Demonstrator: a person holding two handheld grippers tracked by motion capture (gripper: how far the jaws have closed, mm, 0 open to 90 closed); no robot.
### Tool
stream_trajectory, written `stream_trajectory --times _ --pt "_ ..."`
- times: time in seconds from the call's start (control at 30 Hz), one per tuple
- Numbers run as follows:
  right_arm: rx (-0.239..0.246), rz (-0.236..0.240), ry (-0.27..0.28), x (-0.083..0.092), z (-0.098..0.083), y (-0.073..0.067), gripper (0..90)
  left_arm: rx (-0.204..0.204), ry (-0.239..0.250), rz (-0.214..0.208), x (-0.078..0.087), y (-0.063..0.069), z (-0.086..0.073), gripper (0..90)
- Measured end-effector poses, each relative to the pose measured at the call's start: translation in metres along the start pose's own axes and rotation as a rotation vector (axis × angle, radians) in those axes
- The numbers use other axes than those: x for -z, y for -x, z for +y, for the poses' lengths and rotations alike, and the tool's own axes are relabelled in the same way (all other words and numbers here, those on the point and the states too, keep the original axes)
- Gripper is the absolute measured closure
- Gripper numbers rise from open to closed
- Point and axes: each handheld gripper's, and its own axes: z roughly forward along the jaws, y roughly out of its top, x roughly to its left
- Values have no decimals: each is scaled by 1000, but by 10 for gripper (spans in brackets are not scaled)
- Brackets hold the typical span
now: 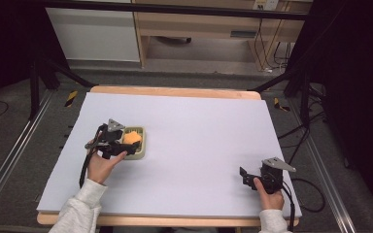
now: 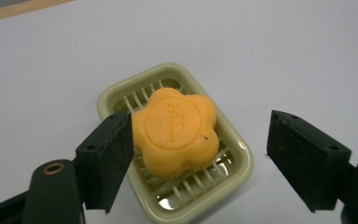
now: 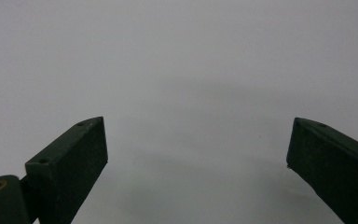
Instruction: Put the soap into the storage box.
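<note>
Soap (image 2: pixel 177 133) lies in dish (image 2: pixel 235 144) between the gaping left gripper (image 2: pixel 200 154).

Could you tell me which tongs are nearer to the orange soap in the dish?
Left. The left tongs hover right at the soap in its dish, jaws open around it; the right tongs sit far across the table.

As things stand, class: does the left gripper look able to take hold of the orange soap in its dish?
Probably yes. The left gripper has its jaws open just above the soap, which lies uncovered in the green dish. One jaw overlaps the soap's edge in that view; the other stands well clear.
</note>
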Motion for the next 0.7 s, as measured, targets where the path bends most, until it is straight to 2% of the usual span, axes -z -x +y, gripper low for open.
stream_trajectory --times 0.17,0.3,0.4,0.47,0.63,0.7 --pt "0 -2 0 0 0 0 55 11 47 -11 9 3 -8 229" --pt "-4 -2 0 0 0 0 55 3 39 -17 10 5 -15 227" --pt "-4 -5 2 0 0 0 55 0 53 -11 12 5 -22 227" --pt "-4 -5 2 0 0 0 55 7 68 -11 14 5 -26 226" --pt "-1 -7 3 0 0 0 55 8 63 -8 16 4 -39 226" --pt "1 -10 3 0 0 0 55 16 76 -1 19 2 -44 226"
